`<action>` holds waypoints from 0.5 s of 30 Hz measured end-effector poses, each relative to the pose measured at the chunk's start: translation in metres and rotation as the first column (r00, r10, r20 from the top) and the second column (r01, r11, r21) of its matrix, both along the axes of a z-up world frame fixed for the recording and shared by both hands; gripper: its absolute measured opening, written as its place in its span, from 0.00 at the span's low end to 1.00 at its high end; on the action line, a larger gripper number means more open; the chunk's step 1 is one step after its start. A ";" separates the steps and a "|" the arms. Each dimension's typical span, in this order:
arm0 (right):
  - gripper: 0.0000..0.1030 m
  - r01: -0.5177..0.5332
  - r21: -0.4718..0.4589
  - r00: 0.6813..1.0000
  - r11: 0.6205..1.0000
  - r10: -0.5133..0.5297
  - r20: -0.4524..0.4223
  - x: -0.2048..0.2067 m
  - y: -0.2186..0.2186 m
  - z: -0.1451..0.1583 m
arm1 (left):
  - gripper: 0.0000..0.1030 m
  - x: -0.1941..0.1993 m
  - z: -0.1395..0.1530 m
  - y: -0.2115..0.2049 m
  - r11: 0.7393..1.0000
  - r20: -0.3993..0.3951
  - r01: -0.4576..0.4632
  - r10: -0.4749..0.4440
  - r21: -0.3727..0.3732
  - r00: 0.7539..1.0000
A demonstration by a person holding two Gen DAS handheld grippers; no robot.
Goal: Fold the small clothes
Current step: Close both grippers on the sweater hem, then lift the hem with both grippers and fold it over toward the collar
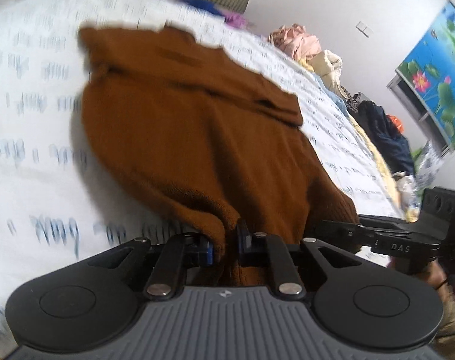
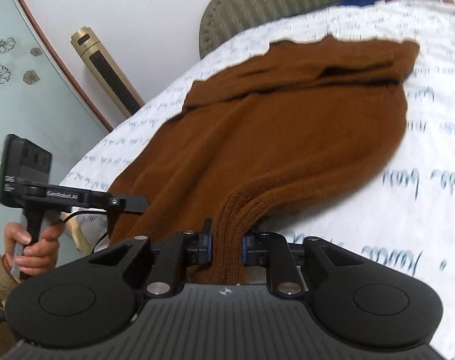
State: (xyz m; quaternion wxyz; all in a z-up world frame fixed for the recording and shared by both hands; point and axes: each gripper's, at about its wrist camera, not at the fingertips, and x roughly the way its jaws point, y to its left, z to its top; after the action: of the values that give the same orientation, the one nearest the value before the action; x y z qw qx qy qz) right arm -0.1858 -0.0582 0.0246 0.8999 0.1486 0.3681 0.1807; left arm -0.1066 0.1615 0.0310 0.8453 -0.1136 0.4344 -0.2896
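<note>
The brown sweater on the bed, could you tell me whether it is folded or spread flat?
Partly folded: the brown sweater has its far part doubled over in layers.

Both units same build: matte black. Left gripper (image 1: 224,244): two round black discs flanking a grey ribbed centre plate with a small logo, black link arms on silver pivot pins, blue pads on the jaws. Right gripper (image 2: 227,247): identical layout, darker ribbed plate. Side-on, each shows a boxy black head with round holes, white lettering on the bar, a screw on the flat finger, pistol-style handle. Thin black cable (image 2: 86,216) off the left unit. Hand (image 2: 32,249): tan sleeve, red band at wrist.
</note>
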 end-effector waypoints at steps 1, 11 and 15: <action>0.20 0.000 -0.007 1.000 1.000 0.000 0.011 0.002 0.000 0.003 | 0.13 0.000 0.007 -0.004 0.999 0.041 -0.009 0.007 0.033 0.999; 0.20 0.040 -0.021 0.995 0.999 -0.038 0.096 0.045 -0.003 0.025 | 0.14 0.046 0.029 -0.051 0.980 0.138 -0.081 0.055 0.183 0.989; 0.20 0.086 -0.037 0.988 0.996 -0.081 0.131 0.061 -0.012 0.030 | 0.13 0.059 0.029 -0.067 0.966 0.176 -0.097 0.054 0.241 0.983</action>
State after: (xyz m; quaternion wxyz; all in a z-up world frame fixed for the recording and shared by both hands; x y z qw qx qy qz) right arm -0.1251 -0.0706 0.0548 0.9316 0.1328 0.3062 0.1443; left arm -0.0477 0.0949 0.0602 0.8969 0.0016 0.3899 -0.2088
